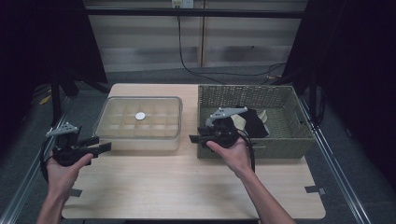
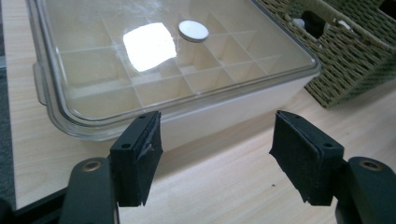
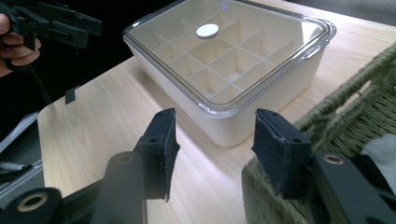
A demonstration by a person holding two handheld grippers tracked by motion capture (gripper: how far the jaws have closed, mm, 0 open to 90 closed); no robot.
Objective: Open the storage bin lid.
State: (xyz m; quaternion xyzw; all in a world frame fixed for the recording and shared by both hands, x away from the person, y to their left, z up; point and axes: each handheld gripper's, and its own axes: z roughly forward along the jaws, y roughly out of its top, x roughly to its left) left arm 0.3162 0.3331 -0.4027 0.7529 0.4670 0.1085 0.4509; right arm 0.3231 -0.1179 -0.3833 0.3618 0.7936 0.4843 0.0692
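Observation:
A cream compartment box [image 1: 139,122] with a clear lid and a round white knob [image 1: 140,115] sits left of centre on the wooden table. To its right stands a green wicker basket [image 1: 280,100] holding black and cream cloth pieces [image 1: 250,122]. My left gripper [image 1: 105,147] hovers by the box's front left corner, jaws open and empty. Over the basket's front left corner my right gripper [image 1: 192,138] points left toward the box, open and empty. In the left gripper view the box [image 2: 140,60] lies just past the pads [image 2: 140,156]. In the right gripper view the box [image 3: 224,60] is ahead.
The basket's woven rim [image 3: 345,102] lies close beside the right jaw. Bare tabletop [image 1: 187,186] spreads in front of both containers. Bits of tape [image 1: 315,189] mark the table's front corners. Metal rails [image 1: 336,163] run along the table's sides, and cables lie on the floor behind.

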